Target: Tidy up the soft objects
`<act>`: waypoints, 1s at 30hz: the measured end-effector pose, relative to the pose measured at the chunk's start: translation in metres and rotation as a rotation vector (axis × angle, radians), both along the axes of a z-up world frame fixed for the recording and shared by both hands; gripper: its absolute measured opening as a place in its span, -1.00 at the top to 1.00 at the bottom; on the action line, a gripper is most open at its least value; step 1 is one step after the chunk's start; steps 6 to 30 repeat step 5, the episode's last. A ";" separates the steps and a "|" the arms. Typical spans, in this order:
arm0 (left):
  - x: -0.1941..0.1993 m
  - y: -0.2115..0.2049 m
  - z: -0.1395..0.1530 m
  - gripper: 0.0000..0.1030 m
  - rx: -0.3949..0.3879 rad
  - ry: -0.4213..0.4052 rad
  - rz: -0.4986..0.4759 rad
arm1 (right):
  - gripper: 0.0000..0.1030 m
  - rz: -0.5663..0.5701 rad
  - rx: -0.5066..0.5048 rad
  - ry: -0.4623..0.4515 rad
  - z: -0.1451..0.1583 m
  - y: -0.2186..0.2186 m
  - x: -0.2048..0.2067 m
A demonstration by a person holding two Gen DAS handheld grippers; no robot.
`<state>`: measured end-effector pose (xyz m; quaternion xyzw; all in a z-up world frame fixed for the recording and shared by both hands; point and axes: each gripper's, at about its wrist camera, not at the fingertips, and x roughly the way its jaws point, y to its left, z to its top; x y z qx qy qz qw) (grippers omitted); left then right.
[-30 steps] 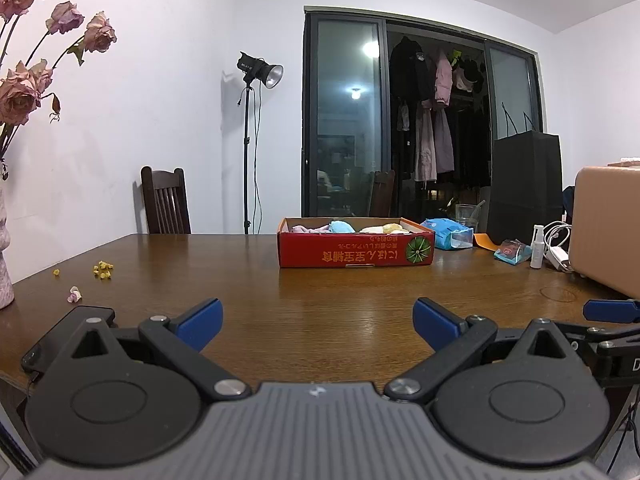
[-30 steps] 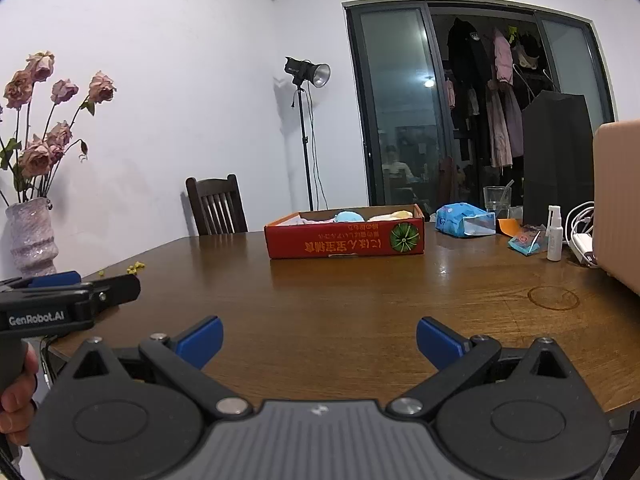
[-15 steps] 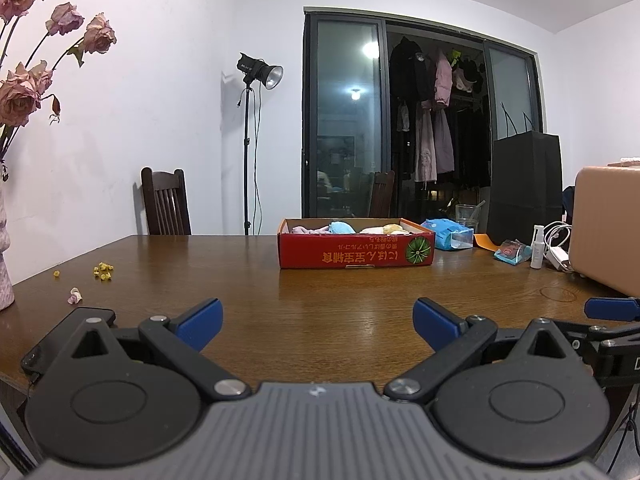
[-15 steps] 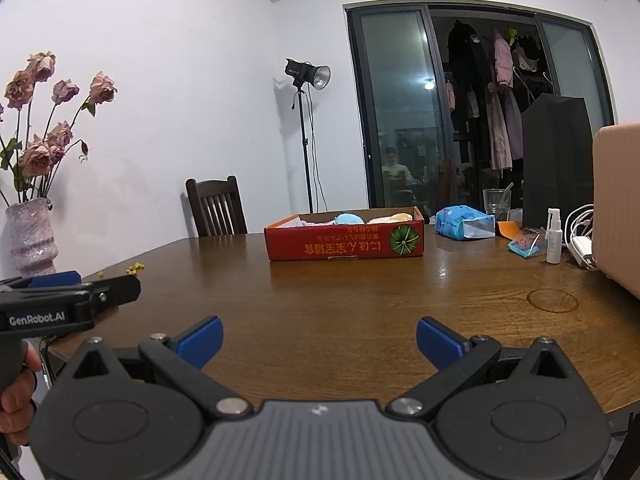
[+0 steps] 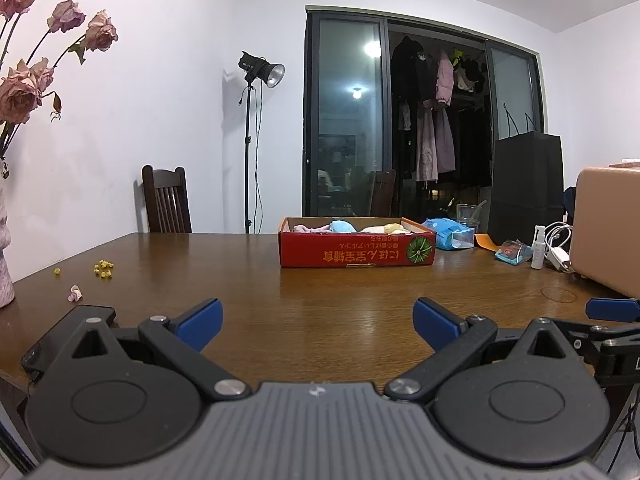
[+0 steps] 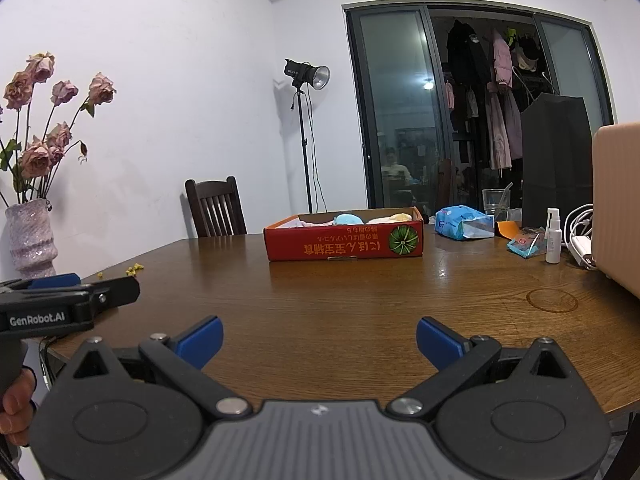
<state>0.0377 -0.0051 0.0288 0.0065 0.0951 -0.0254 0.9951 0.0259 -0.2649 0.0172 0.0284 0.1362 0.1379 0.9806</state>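
A red cardboard box (image 5: 356, 250) (image 6: 344, 242) stands on the far middle of the brown wooden table (image 5: 320, 300). Inside lie soft items: a pink one (image 5: 308, 229), a light blue one (image 5: 343, 226) (image 6: 348, 219) and yellow ones (image 5: 394, 227) (image 6: 400, 217). My left gripper (image 5: 318, 320) is open and empty, held low over the table's near edge, far from the box. My right gripper (image 6: 319, 338) is also open and empty at the near edge. The left gripper shows side-on in the right wrist view (image 6: 68, 300).
A vase of dried roses (image 6: 30, 236) stands at the table's left. Petals (image 5: 103, 269) lie near it. A black phone (image 5: 66, 330) sits at the near left edge. A blue tissue pack (image 5: 448, 234), glass (image 6: 495, 202), spray bottle (image 6: 554, 242), cables and a tan case (image 5: 606, 232) crowd the right.
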 end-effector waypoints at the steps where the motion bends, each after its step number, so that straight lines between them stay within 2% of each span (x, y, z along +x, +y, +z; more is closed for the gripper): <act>1: 0.000 0.000 0.000 -1.00 0.000 -0.001 -0.002 | -1.00 0.001 0.000 0.001 0.000 0.000 0.000; 30: 0.000 0.001 -0.001 -1.00 -0.002 -0.006 -0.012 | -1.00 0.000 0.001 0.003 0.000 0.000 0.000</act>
